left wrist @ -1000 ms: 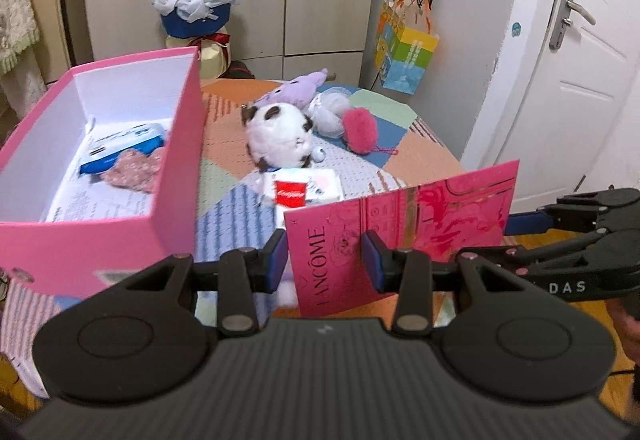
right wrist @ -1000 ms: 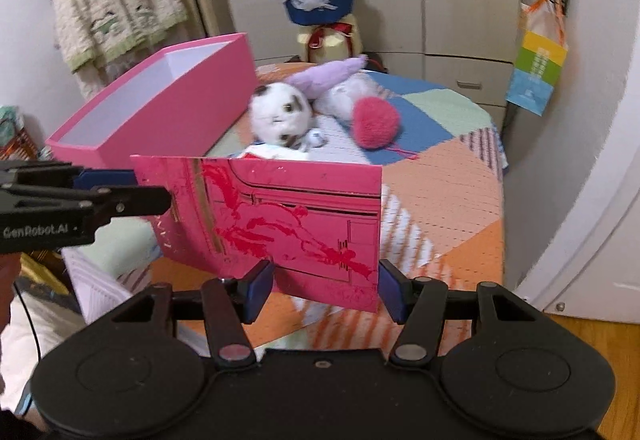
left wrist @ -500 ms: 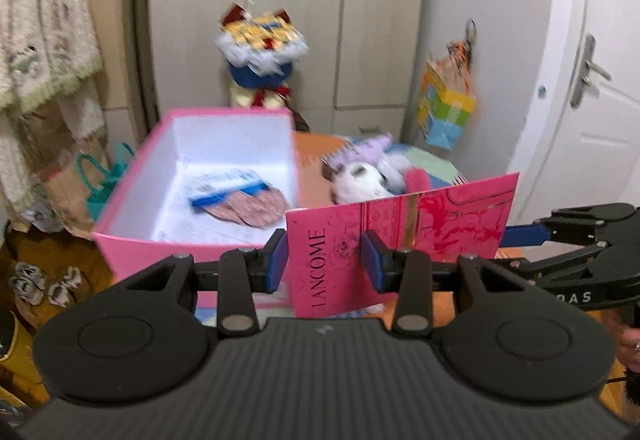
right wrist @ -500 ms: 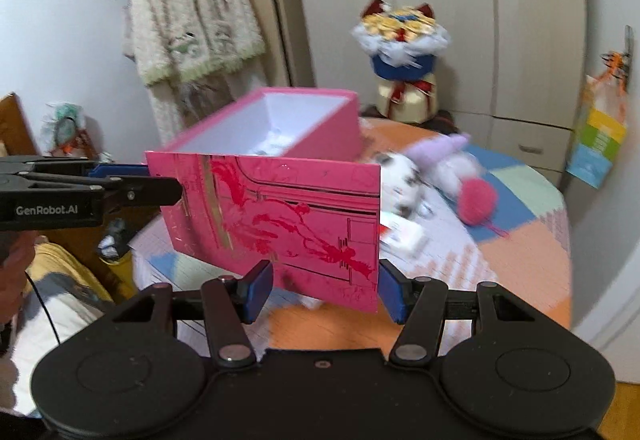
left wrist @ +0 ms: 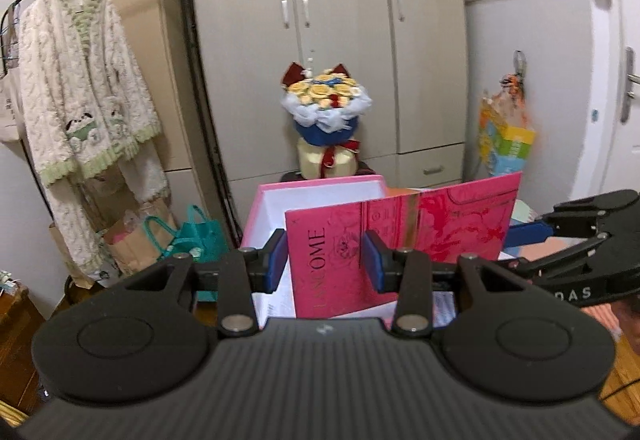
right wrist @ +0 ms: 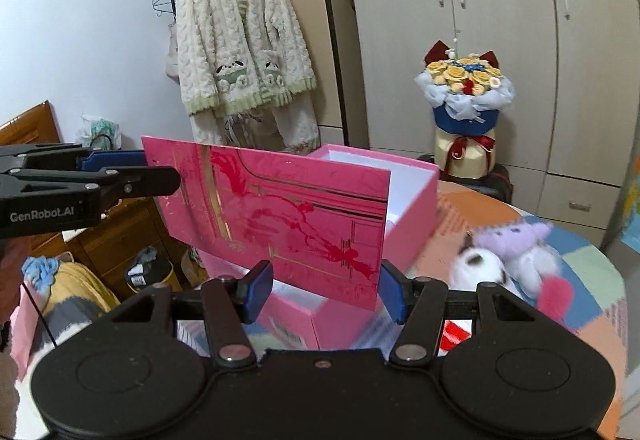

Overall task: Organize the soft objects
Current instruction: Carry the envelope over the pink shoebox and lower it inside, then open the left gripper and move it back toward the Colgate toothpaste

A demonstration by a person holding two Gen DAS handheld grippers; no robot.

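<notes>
Both tools hold one flat pink lid [left wrist: 400,240] in the air, one at each end. In the left wrist view, the left tool [left wrist: 325,256] is clamped on the end of the lid printed "LANCOME", its blue pads pressing on both side edges. The right tool [left wrist: 532,232] enters from the right and grips the far end of the same lid.

In the right wrist view, the right tool [right wrist: 326,286] closes on the lower corner of the lid [right wrist: 280,216], whose face carries red and gold ornament. The left tool [right wrist: 120,168] reaches in from the left and pinches the opposite end. The lid stands on edge, tilted, in front of and just above the open pink box [right wrist: 404,208].

The box stands on the desk [right wrist: 592,264], which is covered by a patchwork cloth. Its white interior [left wrist: 316,200] shows behind the lid in the left wrist view; the contents are mostly hidden.

The soft objects lie on the desk to the right of the box: a white plush with dark patches [right wrist: 478,268], a purple plush [right wrist: 512,240] touching it, and a pink pompom [right wrist: 554,294] just beside them. All three are motion-blurred.

Background: a flower bouquet [right wrist: 464,96], a fleece robe [right wrist: 236,40] on a rack, and a wardrobe [left wrist: 340,20].
</notes>
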